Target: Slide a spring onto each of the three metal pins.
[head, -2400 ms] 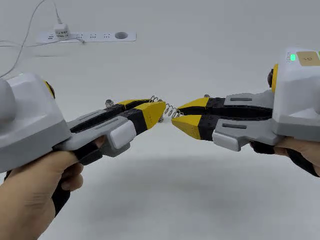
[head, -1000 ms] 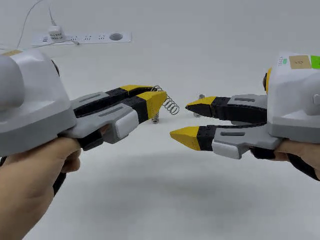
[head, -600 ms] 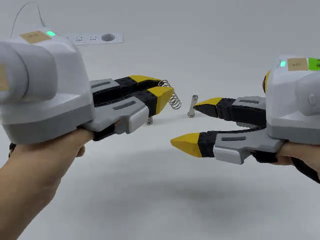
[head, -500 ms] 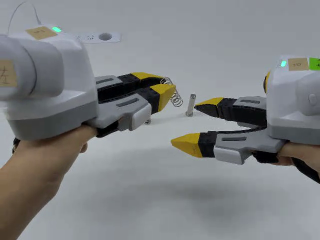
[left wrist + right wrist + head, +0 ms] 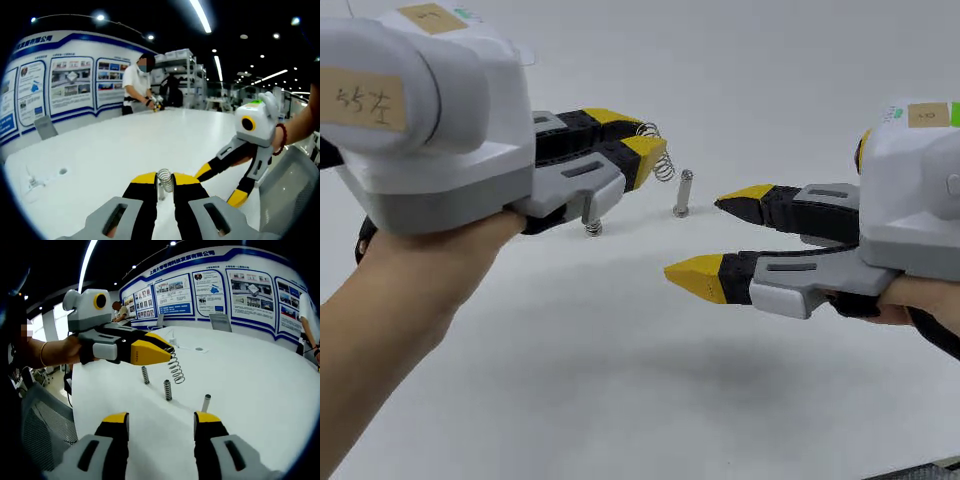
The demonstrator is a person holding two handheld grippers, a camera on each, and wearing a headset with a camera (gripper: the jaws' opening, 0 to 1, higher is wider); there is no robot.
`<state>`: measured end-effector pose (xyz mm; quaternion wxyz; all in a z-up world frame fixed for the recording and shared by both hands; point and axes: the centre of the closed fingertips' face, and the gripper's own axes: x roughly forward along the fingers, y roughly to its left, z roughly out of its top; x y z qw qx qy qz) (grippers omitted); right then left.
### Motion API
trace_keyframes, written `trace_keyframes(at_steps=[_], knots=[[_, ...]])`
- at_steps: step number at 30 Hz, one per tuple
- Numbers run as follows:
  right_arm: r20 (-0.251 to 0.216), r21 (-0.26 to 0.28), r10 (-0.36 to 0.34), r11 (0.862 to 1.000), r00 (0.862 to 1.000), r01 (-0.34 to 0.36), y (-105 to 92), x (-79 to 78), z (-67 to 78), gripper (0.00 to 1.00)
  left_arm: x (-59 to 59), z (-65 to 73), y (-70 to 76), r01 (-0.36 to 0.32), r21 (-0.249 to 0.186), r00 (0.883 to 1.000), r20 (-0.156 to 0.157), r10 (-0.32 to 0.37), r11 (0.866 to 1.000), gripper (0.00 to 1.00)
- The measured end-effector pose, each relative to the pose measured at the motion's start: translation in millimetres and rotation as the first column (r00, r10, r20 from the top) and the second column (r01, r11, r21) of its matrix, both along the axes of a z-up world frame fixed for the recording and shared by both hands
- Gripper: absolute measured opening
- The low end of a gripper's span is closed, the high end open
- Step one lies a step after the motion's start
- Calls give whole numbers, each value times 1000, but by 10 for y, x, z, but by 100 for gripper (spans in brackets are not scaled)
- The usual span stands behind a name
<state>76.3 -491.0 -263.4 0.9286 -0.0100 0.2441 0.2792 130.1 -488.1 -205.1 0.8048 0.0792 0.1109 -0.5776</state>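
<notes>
Finding: you are gripping the spring [image 5: 663, 166] in the left gripper [image 5: 650, 140]. Its fingers [image 5: 638, 158] are pinched nearly shut on the spring's upper coils. The rest of the coil is hanging free below and ahead of the fingertips, slanting rather than plumb.

Finding: the right gripper [image 5: 695, 237] is carrying nothing. Its fingers [image 5: 705, 278] are standing wide apart, pointing across toward the left fingertips.

Finding: the bare pin [image 5: 683, 192] is standing upright on the worktop [image 5: 620, 350]. It is lying ahead of the left fingertips and lower, just past the spring's free end but apart from it. In the right gripper view it is sitting just ahead of one right fingertip. Two sprung pins [image 5: 145, 375] [image 5: 167, 390] are standing beyond it, under the left fingers, each already wearing its coil.

Assessment: two of three pins are looking complete, so this is the last one. The move is depending on one alignment: the pin's long axis is running straight up, while the spring's axis is leaning off it and sitting to one side. The left gripper is the nearer one and has the part. You are needing to bring the spring's open lower end directly above the pin top and square the coil upright before lowering. The risk is the loose coil catching on the pin's head.
</notes>
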Motion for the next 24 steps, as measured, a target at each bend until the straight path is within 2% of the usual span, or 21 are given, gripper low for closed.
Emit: trace_keyframes(at_steps=[5, 9, 15, 24], knots=[[-7, 4, -22, 1000, 1000, 22, -67, 3, -18, 53, 75, -91, -102, 5, 17, 1000, 2, -5, 1000, 11], [-6, 13, -43, 999, 999, 43, -128, 9, -18, 53, 128, -160, -164, 12, 43, 1000, 28, -13, 999, 11], [-14, 15, -64, 998, 998, 65, -198, 14, -61, 53, 206, -250, -253, 14, 63, 999, 45, -17, 998, 11], [-25, 13, -79, 997, 997, 79, -259, 13, -107, 53, 252, -288, -419, 19, 75, 998, 54, -23, 997, 11]])
